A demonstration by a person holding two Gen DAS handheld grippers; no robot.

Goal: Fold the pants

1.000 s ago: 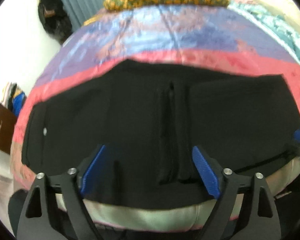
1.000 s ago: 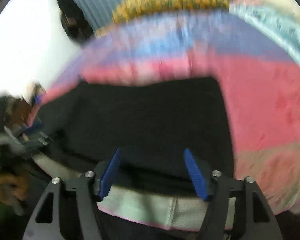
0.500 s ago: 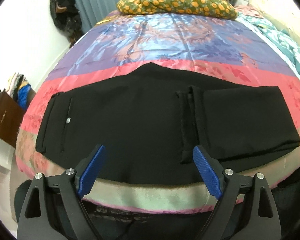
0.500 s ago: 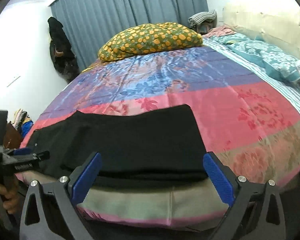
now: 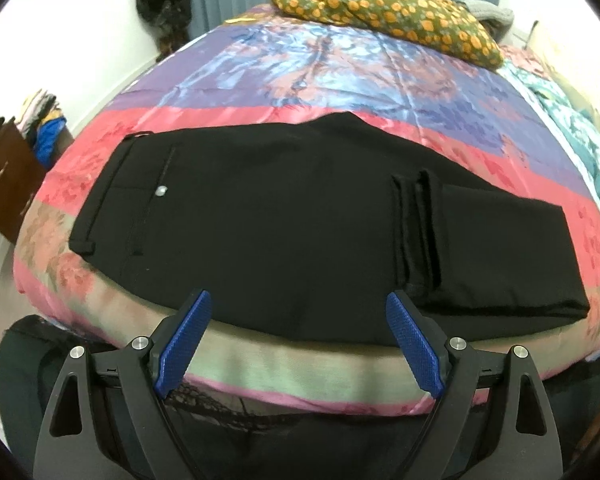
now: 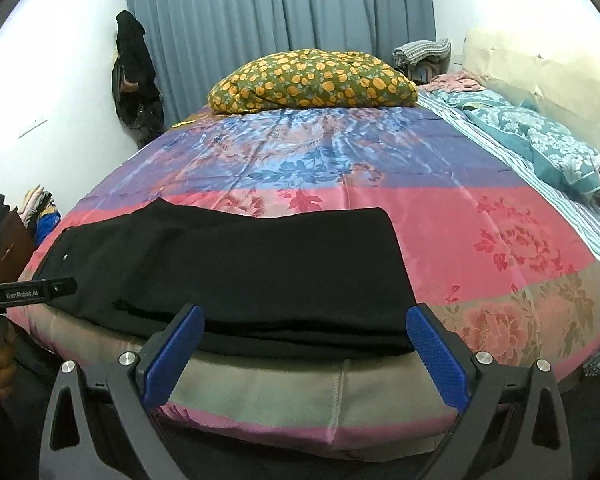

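Black pants (image 5: 280,216) lie flat along the bed's near edge, leg ends doubled back over themselves.

The matte woven cloth forms a long rectangle on a glossy satin bedspread (image 5: 340,64) banded purple, pink and tan. Left hand-held gripper (image 5: 298,342) and right hand-held gripper (image 6: 306,354) both stand spread, textured blue pads empty, short of the fabric.

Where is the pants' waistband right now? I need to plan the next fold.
In the left wrist view the waistband lies at the left end of the black pants, near the bed's front edge, opposite the folded-over leg ends.
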